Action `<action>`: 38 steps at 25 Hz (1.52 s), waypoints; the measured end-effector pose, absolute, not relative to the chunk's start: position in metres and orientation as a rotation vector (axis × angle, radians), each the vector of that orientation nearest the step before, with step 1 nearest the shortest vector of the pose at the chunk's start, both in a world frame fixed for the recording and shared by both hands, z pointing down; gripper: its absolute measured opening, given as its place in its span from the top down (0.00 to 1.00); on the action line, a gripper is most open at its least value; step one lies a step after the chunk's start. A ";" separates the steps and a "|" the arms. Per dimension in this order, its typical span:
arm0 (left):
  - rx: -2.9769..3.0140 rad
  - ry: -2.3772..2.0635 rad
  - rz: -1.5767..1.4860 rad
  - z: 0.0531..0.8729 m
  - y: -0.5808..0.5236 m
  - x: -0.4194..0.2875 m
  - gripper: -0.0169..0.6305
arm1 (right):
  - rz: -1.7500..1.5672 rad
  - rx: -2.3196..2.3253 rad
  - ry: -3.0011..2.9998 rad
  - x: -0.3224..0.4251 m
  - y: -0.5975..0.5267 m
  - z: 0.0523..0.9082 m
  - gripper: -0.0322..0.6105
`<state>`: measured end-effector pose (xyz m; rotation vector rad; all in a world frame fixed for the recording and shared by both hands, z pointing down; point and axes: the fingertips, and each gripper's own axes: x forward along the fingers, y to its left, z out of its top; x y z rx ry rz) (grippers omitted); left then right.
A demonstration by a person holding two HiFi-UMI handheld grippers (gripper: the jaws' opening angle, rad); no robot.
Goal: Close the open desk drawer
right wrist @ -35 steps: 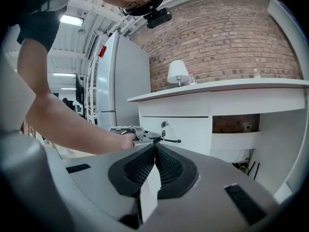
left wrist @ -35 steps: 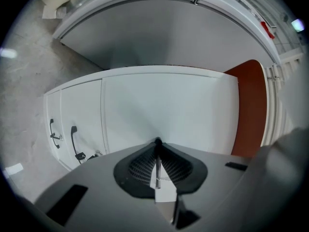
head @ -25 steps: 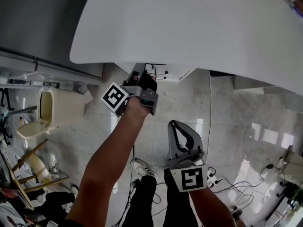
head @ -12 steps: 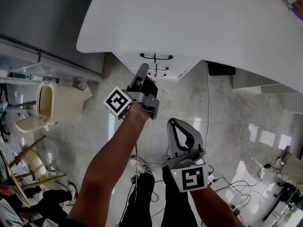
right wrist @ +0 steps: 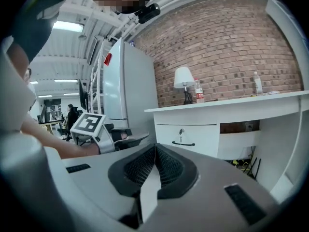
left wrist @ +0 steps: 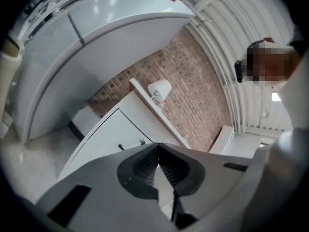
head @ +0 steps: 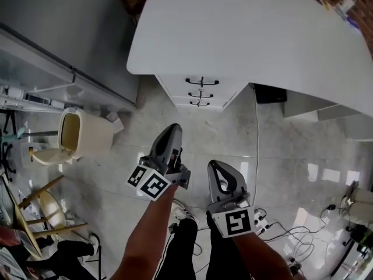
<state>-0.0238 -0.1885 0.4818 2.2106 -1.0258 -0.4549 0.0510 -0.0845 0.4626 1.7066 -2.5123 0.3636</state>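
The white drawer unit (head: 201, 92) stands under the left end of the white desk (head: 245, 34). Its three black-handled fronts sit flush, and none sticks out. My left gripper (head: 171, 130) hangs over the floor well short of the unit. Its jaws have just closed with nothing between them; in the left gripper view the left gripper (left wrist: 157, 148) has its pads together and the unit (left wrist: 116, 134) lies ahead. My right gripper (head: 215, 152) is beside it, also shut and empty. In the right gripper view, the right gripper (right wrist: 154, 148) points at the top drawer (right wrist: 186, 137).
A beige bin (head: 76, 134) and a wooden chair (head: 41, 203) stand at the left. A grey cabinet (head: 52, 28) runs along the back left. Cables and a power strip (head: 262, 220) lie on the tiled floor. A lamp (right wrist: 183, 79) stands on the desk.
My left gripper has drawn back from the drawer unit toward me, rolled over, and its jaws have shut. The right gripper rose slightly. The drawer fronts now show in full, all flush.
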 end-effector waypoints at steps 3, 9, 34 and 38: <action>2.366 -1.044 -0.333 0.445 -0.152 -0.028 0.96 | 0.390 1.723 -2.492 0.052 -0.063 0.441 0.91; 2.531 -1.142 -0.082 0.382 -0.085 -0.042 0.96 | 0.383 1.771 -2.425 0.060 -0.022 0.388 0.91; 2.547 -1.381 -0.038 0.153 0.006 -0.090 0.96 | -0.079 1.781 -2.440 0.077 0.031 0.126 0.90; 2.585 -1.384 -0.026 0.140 0.010 -0.087 0.96 | -0.103 1.795 -2.444 0.081 0.027 0.110 0.91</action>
